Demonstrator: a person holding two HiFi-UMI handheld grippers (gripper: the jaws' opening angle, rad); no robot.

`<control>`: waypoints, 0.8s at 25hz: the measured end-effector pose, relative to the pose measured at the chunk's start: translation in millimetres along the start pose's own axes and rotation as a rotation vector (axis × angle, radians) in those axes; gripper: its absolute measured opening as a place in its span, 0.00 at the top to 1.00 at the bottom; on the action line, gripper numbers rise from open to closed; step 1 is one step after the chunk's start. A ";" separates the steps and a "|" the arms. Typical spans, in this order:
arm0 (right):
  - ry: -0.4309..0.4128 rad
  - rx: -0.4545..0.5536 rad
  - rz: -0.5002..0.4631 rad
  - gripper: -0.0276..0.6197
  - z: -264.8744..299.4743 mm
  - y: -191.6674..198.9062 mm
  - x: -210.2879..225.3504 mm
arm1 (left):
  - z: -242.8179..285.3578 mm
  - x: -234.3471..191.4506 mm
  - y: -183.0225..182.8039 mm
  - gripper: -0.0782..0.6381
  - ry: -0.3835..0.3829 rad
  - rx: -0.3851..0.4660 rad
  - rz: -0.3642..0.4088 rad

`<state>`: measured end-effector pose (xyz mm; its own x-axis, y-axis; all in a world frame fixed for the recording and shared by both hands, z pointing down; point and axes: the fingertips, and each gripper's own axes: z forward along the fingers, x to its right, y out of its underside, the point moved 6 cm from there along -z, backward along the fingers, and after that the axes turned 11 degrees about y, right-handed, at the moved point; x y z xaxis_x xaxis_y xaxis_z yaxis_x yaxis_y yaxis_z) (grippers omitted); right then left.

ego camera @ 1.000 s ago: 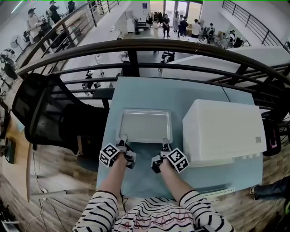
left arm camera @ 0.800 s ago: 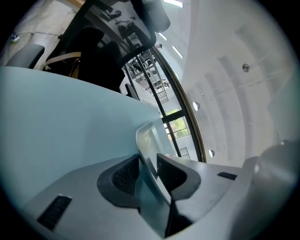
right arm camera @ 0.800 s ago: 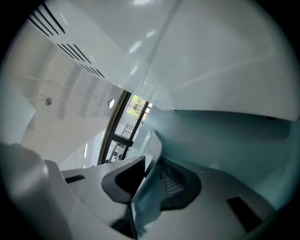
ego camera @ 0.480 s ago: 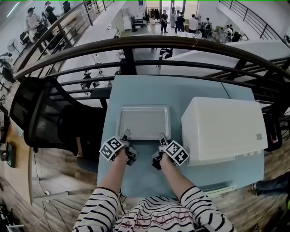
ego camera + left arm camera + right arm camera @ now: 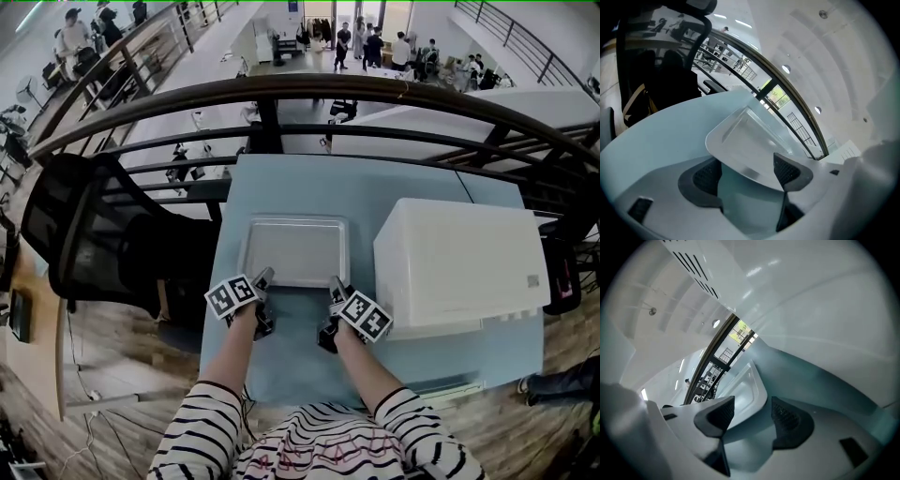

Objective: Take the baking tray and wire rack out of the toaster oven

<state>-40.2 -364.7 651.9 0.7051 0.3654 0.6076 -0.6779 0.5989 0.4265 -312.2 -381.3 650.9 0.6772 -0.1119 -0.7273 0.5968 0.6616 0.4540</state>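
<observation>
The silver baking tray lies flat on the light blue table, left of the white toaster oven. My left gripper sits at the tray's near left corner and my right gripper at its near right corner. Both sets of jaws have just been opening. In the left gripper view the tray has its near rim between the spread pads, untouched. The right gripper view shows the tray with one corner between the parted pads. I see no wire rack.
A black office chair stands left of the table. A dark curved railing runs behind the table's far edge. The oven's white side with vent slots rises close to my right gripper.
Both grippers have let go of the tray's near rim and their jaws have spread. Both have rolled a little. The tray stays flat on the table.
</observation>
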 end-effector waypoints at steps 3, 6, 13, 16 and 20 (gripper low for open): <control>-0.003 -0.002 -0.020 0.59 -7.8 2.5 0.8 | -0.7 0.3 1.4 0.44 -0.018 -0.066 0.054; -0.015 -0.005 -0.037 0.59 -17.4 6.2 1.6 | -3.2 -0.7 3.0 0.42 -0.039 -0.139 0.082; -0.042 -0.006 -0.037 0.59 -42.4 16.1 7.5 | -29.4 -4.1 4.3 0.40 -0.085 -0.194 0.137; -0.057 0.002 -0.044 0.59 -60.2 23.4 11.3 | -49.1 4.0 5.8 0.40 -0.059 -0.148 0.201; -0.081 0.034 -0.048 0.59 -90.3 29.8 22.1 | -75.9 22.0 14.3 0.40 -0.004 -0.074 0.294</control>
<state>-26.1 -274.4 617.6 0.7188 0.2773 0.6375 -0.6514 0.5892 0.4781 -321.4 -318.0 602.3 0.8181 0.0896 -0.5681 0.3420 0.7184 0.6058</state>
